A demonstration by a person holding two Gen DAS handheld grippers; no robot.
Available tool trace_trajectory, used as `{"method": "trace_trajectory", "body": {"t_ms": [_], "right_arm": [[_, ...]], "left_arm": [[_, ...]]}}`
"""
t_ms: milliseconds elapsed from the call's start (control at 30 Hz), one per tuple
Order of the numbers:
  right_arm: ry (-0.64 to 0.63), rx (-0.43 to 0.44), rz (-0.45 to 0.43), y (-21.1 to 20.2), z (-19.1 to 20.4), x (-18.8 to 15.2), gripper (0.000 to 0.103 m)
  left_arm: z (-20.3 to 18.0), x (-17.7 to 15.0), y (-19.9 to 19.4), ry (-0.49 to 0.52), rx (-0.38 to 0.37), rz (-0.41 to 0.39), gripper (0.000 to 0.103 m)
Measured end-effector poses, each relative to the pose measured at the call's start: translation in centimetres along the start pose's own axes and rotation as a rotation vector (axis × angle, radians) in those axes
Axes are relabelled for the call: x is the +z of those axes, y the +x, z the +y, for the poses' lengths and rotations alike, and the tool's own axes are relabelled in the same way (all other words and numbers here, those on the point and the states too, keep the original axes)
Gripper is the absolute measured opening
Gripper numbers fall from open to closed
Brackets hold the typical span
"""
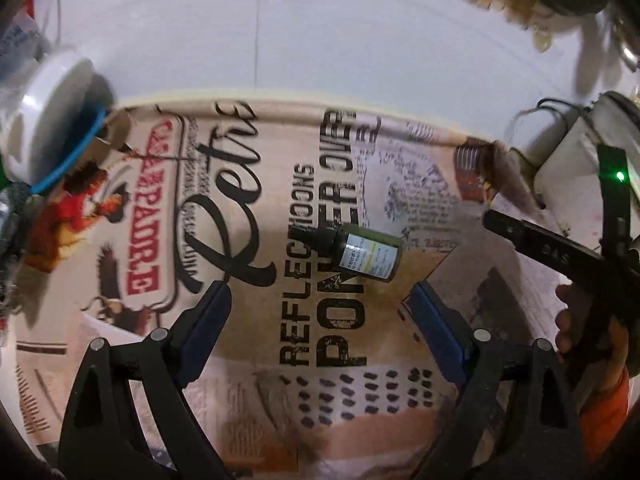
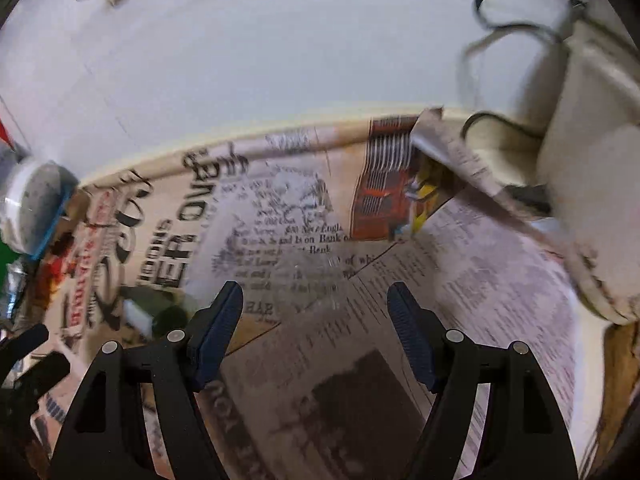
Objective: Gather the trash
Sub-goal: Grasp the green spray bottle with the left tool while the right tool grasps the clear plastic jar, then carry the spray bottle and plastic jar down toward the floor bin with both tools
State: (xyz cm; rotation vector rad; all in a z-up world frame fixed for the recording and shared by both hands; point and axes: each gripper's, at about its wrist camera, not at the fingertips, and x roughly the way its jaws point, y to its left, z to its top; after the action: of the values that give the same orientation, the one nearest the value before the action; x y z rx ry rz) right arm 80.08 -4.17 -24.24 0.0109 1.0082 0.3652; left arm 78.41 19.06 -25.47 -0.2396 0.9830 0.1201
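Note:
A small dark green dropper bottle [image 1: 362, 250] with a white label lies on its side on the newsprint-patterned table cover [image 1: 280, 184]. My left gripper [image 1: 320, 300] is open and empty, its blue-padded fingers just short of the bottle on either side. My right gripper [image 2: 316, 300] is open and empty above the cover [image 2: 360, 300]. The bottle shows blurred at the left of the right wrist view [image 2: 156, 312]. The right gripper's black body [image 1: 560, 248] shows at the right of the left wrist view.
A white jar [image 1: 48, 120] with a blue rubber band lies at the table's left edge, also in the right wrist view [image 2: 32, 208]. A white device [image 2: 592, 184] with black cables stands at the right. A white wall [image 1: 320, 32] is behind.

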Motion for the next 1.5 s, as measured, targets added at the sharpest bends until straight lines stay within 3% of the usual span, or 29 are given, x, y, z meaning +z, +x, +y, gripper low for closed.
{"method": "trace_trajectory", "body": {"t_ms": [100, 233, 400, 500, 567, 733, 867, 1100, 1500], "right_arm": [[0.017, 0.011, 0.059, 2.1, -0.1, 0.2, 0.071], [0.047, 0.053, 0.109, 3.4, -0.5, -0.6, 0.042], [0.038, 0.04, 0.068, 1.5, -1.0, -1.7, 0.041], [0.041, 0.041, 0.057, -0.3, -1.4, -2.4, 0.041], [0.051, 0.038, 0.046, -1.5, -1.8, -2.8, 0.041], [0.088, 0.049, 0.04, -4.0, -2.6, -4.1, 0.041], [0.091, 0.052, 0.038, -5.0, -2.7, -4.5, 0.041], [0.068, 0.082, -0.032, -10.6, -3.1, -5.6, 0.041], [-0.079, 0.182, -0.184, -22.9, -3.5, -10.8, 0.041]], "left_arm": [[0.0, 0.2, 2.8, 0.01, -0.006, 0.038, 0.091], [-0.5, 0.7, 5.8, 0.024, -0.015, 0.077, 0.089], [-2.0, 1.0, 7.2, 0.047, 0.006, 0.057, 0.085], [-3.0, 1.0, 8.3, 0.076, 0.011, 0.069, 0.071], [-3.5, 0.8, 9.2, 0.095, 0.02, 0.096, 0.054], [-3.7, 0.6, 8.9, 0.058, 0.0, 0.091, 0.054], [-4.5, 0.0, 6.6, 0.055, 0.0, 0.067, 0.053], [-7.2, -1.9, -0.4, 0.063, -0.003, -0.02, 0.053], [-12.3, -10.5, -16.6, -0.025, 0.033, -0.233, 0.053]]}}
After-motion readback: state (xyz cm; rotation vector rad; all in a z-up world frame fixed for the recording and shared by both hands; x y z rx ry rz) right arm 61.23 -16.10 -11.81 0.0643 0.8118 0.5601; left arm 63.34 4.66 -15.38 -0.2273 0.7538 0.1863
